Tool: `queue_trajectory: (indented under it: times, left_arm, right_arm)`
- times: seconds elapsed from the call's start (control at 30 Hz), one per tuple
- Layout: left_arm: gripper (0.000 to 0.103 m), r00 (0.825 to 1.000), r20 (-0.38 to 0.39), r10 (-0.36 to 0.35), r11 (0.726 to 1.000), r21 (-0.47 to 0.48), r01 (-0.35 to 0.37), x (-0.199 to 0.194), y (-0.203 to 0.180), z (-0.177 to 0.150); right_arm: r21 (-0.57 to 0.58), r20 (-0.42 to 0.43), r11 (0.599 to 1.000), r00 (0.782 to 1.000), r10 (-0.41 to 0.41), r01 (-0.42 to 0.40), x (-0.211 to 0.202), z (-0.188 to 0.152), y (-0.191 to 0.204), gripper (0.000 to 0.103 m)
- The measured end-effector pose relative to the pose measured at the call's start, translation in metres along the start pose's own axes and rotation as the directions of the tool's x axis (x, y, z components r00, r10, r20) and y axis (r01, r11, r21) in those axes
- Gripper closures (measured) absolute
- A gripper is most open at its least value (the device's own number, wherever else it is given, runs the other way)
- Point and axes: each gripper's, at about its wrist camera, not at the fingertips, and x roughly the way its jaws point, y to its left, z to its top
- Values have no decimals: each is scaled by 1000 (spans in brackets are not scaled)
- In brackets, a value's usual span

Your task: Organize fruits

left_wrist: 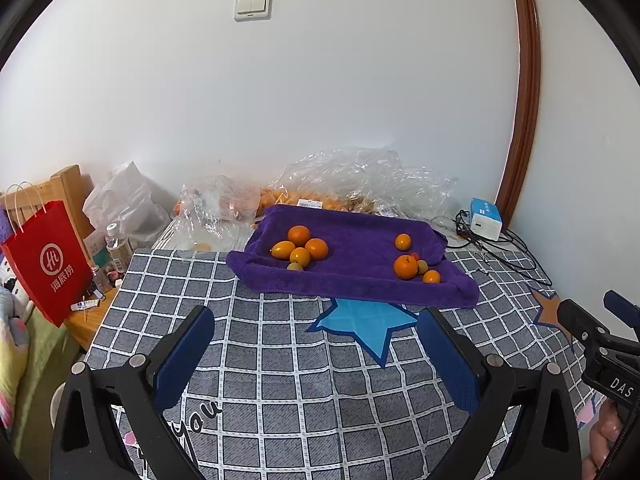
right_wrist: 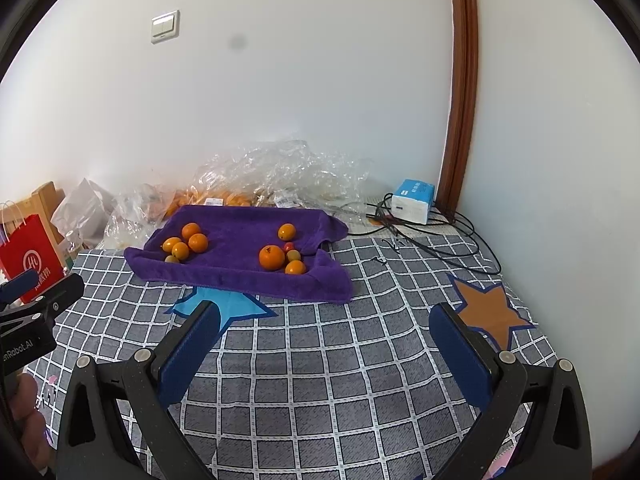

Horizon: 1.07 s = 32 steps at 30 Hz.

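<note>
The fruits lie in two clusters on my purple towel (left_wrist: pixel 352 268): the left cluster (left_wrist: pixel 299 248) of orange citrus with one small green fruit, and the right cluster (left_wrist: pixel 414 262) around a large orange (left_wrist: pixel 405 267), with a lone orange (left_wrist: pixel 403 241) behind it; the towel rests on the grey checked bedsheet (left_wrist: pixel 300 380), just beyond a blue star patch (left_wrist: pixel 366 324); clear plastic bags (left_wrist: pixel 360 180) sit behind; my left gripper (left_wrist: pixel 316 356) and right gripper (right_wrist: pixel 326 354) hover well short of the towel, jaws spread wide, holding nothing.
</note>
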Motion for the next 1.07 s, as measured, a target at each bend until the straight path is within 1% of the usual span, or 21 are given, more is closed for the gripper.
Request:
queue_trajectory:
  times: [0.77, 1.07]
  left_arm:
    - [1, 1000, 10, -6, 1000, 1, 6, -4, -1, 2]
    - [1, 1000, 23, 6, 1000, 1, -6, -7, -6, 6]
  right_arm:
    - [7, 5, 1000, 1000, -2, 1, -3, 1, -1, 0]
    - [5, 10, 1000, 1000, 2, -2, -5, 2, 0, 0]
